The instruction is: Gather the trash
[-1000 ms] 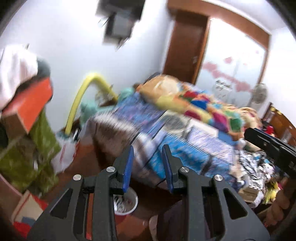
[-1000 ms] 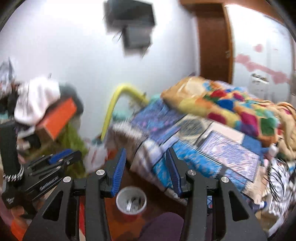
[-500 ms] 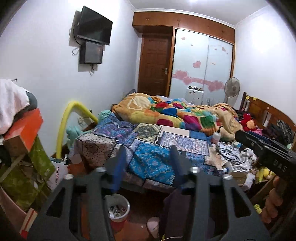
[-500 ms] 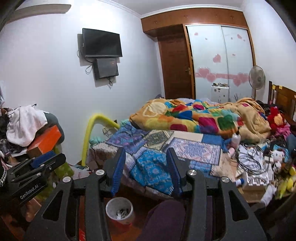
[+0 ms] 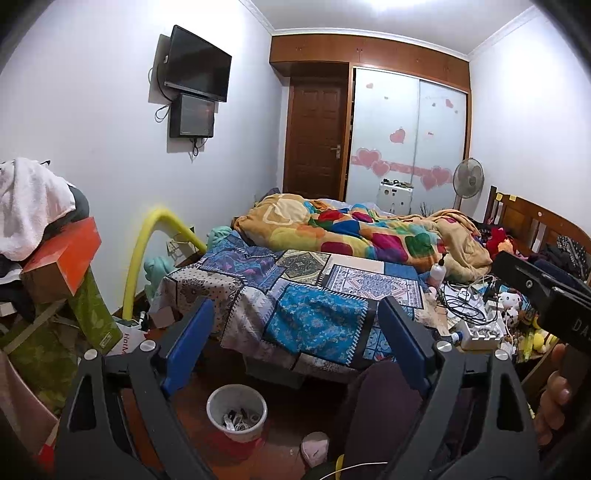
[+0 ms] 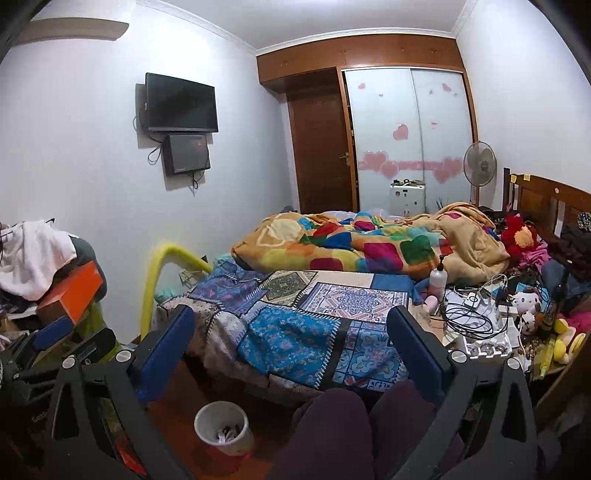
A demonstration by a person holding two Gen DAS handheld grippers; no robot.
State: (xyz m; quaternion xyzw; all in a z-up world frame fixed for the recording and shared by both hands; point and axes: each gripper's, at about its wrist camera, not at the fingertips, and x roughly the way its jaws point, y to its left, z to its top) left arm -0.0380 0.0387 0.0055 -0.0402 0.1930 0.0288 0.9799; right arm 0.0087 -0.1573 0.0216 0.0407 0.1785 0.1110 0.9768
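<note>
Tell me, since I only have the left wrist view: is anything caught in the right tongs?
Observer: No. The right tongs are opening with nothing between them; only the patchwork bedspread shows beyond.
Operator: What's on the wall left of the television, past my frame?
Observer: A wall-mounted air conditioner sits near the ceiling, up and to the left of the television.
</note>
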